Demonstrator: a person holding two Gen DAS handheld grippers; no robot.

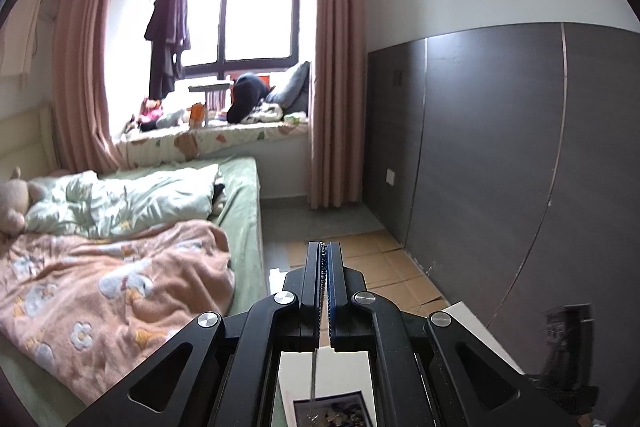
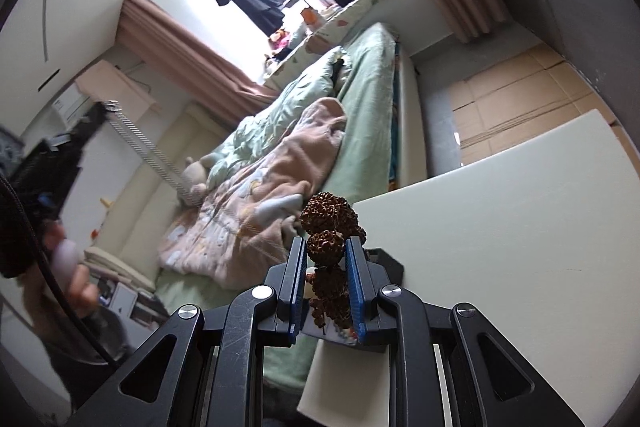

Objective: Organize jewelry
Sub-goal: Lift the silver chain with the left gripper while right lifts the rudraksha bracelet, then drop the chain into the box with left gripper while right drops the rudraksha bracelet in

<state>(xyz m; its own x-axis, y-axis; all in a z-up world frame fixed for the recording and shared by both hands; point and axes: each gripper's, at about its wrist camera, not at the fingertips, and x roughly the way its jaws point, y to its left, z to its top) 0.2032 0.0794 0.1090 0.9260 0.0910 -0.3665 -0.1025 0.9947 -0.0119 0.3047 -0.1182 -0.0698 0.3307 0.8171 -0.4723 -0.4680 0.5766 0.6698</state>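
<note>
Right tongs (image 2: 326,247) clamped on knobbly brown bead bracelet (image 2: 327,219), lifted clear above table (image 2: 520,227). Left tongs (image 1: 324,245) pinched together on thin chain (image 1: 323,267), letting it dangle free.

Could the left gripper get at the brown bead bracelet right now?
Probably not. The left gripper is shut on a thin silver chain that hangs from its jaws, so it is occupied. The brown bead bracelet is itself clamped in the right gripper, lifted above the white table.
</note>
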